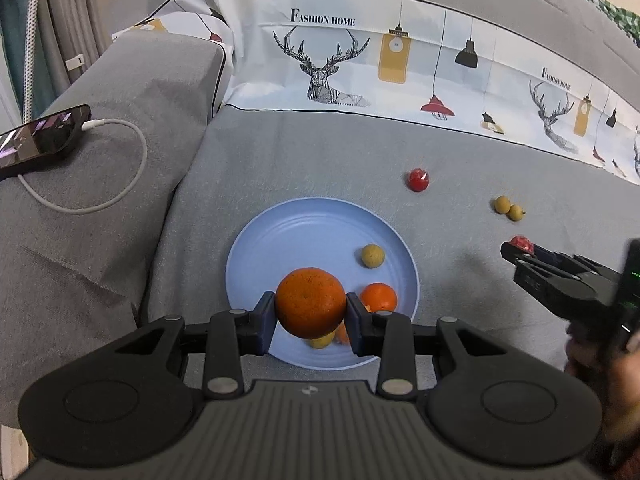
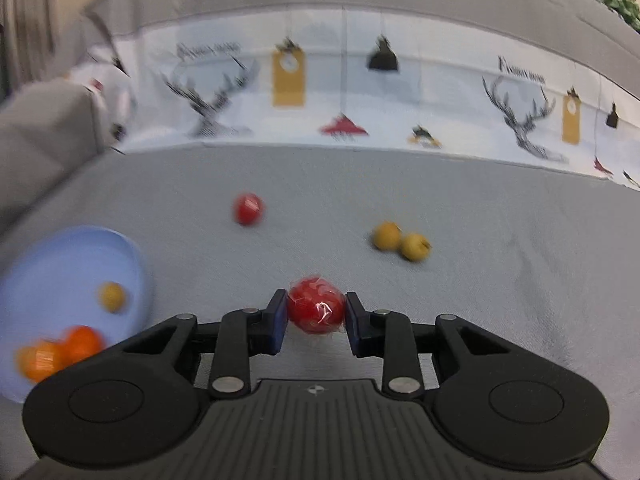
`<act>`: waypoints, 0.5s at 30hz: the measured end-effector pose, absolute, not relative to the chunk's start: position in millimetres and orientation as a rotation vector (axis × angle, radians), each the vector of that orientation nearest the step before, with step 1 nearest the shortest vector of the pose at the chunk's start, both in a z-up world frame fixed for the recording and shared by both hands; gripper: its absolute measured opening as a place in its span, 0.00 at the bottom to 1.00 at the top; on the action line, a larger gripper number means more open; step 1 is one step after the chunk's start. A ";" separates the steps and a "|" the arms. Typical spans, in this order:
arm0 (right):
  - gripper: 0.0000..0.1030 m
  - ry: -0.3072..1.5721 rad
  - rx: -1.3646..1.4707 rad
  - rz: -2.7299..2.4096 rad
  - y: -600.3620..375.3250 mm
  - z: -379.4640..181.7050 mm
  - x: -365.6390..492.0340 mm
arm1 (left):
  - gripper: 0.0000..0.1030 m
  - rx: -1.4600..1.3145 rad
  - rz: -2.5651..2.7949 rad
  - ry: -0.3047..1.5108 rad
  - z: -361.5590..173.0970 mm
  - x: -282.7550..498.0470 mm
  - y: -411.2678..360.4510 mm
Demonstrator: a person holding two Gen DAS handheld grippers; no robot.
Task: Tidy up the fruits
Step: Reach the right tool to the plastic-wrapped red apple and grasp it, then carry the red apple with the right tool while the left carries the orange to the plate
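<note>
Dimpled round orange (image 1: 310,303) over smooth blue plate (image 1: 280,236), seemingly film-wrapped red ball (image 2: 316,310)

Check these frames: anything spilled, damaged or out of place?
Nothing spilled or damaged. Loose fruit lies on the grey sofa cover outside the blue plate: one red fruit and two small yellow fruits. The right-wrist view is motion-blurred.

Large orange (image 1: 310,302) held above blue plate (image 1: 280,236); plate holds smaller orange (image 1: 379,297) and tan fruit (image 1: 373,256). Wrapped red fruit (image 2: 316,310), apparently resting on the grey cover.
</note>
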State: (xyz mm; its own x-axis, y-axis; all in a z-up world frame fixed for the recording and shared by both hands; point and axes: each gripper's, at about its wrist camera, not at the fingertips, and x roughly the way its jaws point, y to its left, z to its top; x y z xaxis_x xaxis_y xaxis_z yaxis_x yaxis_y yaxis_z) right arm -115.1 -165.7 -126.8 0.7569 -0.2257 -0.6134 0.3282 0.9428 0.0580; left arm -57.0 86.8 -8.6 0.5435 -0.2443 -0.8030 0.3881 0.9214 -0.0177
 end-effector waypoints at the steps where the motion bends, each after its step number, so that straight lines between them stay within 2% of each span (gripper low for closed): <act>1: 0.30 0.633 0.172 -0.287 -158.2 -116.7 -122.1 | 0.39 0.168 -0.381 0.919 -7.1 -58.9 87.9; 6: 0.30 0.595 0.180 -0.176 -112.3 -74.4 -162.0 | 0.39 0.167 -0.393 0.895 2.0 -73.1 94.4; 15: 0.30 0.580 0.124 -0.009 -35.8 -32.8 -213.5 | 0.39 0.150 -0.426 0.875 17.4 -112.4 113.6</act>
